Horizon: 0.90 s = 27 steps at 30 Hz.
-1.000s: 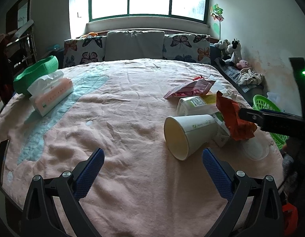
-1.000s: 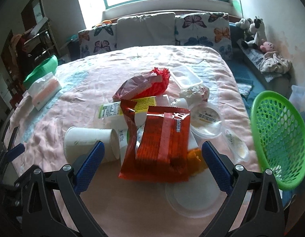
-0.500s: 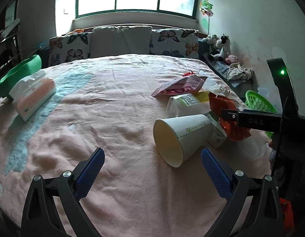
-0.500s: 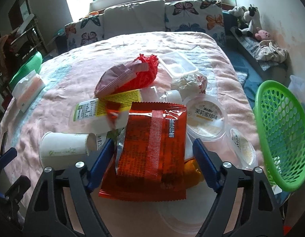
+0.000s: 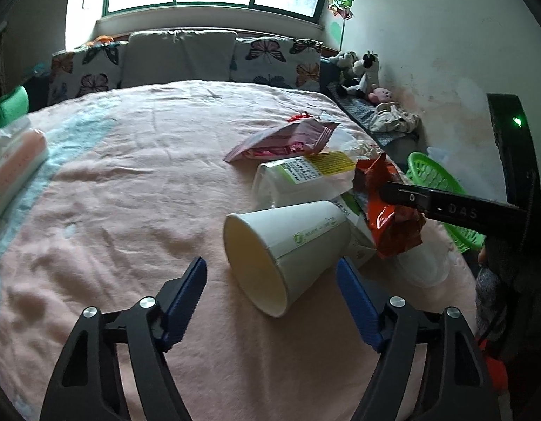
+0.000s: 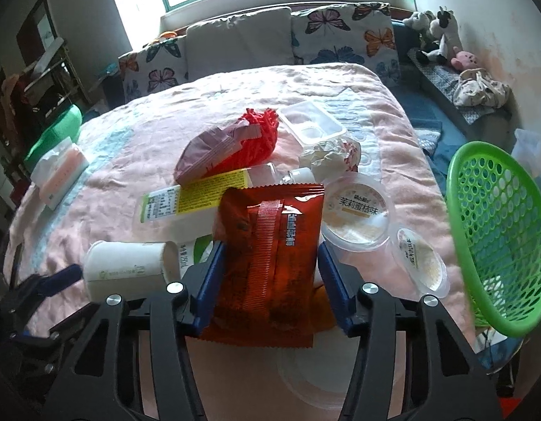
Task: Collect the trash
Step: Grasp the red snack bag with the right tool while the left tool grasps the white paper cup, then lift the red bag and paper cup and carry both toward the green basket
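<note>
My right gripper (image 6: 268,263) is shut on a red snack wrapper (image 6: 270,245), lifted a little above the trash pile on the bed; it also shows in the left wrist view (image 5: 386,207). My left gripper (image 5: 272,280) is open and empty, its blue fingers either side of the mouth of a white paper cup (image 5: 288,242) lying on its side. The cup also shows in the right wrist view (image 6: 123,263). A green mesh basket (image 6: 498,231) stands off the bed's right edge.
The pile holds a pink wrapper (image 5: 284,140), a plastic bottle with a yellow label (image 6: 196,200), a red net bag (image 6: 256,140), clear tubs (image 6: 358,210) and a clear lid (image 6: 323,375). A tissue pack (image 6: 60,172) lies at the bed's left. Pillows line the back.
My right gripper closed on the red wrapper and raised it. My left gripper moved forward to the paper cup and narrowed its opening around the cup's mouth.
</note>
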Tool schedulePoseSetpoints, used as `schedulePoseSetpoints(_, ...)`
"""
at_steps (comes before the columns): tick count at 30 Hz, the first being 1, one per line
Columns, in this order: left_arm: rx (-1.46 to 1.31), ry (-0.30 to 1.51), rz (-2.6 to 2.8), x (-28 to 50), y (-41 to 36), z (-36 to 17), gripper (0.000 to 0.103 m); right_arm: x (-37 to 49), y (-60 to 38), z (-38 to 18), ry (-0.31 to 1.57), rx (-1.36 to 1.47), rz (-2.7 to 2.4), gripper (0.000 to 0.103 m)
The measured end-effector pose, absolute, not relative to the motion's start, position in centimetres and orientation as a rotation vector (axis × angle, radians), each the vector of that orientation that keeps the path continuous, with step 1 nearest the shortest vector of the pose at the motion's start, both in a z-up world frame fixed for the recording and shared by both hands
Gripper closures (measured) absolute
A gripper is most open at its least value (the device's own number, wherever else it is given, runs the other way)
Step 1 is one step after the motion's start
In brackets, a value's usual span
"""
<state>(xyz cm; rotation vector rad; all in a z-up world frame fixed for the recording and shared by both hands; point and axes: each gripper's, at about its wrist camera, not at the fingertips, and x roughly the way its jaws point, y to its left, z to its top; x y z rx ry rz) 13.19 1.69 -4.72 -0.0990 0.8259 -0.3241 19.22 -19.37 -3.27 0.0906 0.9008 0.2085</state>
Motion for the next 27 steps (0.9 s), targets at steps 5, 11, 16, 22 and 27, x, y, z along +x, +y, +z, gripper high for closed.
schedulePoseSetpoints(5, -0.138, 0.822, -0.377, 14.0, 1.3, -5.1, 0.041, 18.8, -19.5, -3.2, 0.896, 0.104, 0.217, 0.055)
schedulePoseSetpoints(11, -0.142, 0.813, -0.424, 14.0, 0.7, -5.1, 0.053, 18.9, -19.8, -3.4, 0.906, 0.131, 0.224, 0.053)
schedulePoseSetpoints(16, -0.144, 0.811, -0.454, 13.9, 0.6, -5.0, 0.061, 18.9, -19.7, -3.2, 0.897, 0.133, 0.216, 0.036)
schedulePoseSetpoints(22, -0.137, 0.810, -0.476, 13.8, 0.5, -5.1, 0.071, 19.6, -19.0, -3.6, 0.912, 0.125, 0.194, 0.035)
schedulePoseSetpoints(27, -0.134, 0.811, -0.488, 13.7, 0.6, -5.2, 0.073, 20.6, -18.3, -4.2, 0.934, 0.108, 0.180, 0.034)
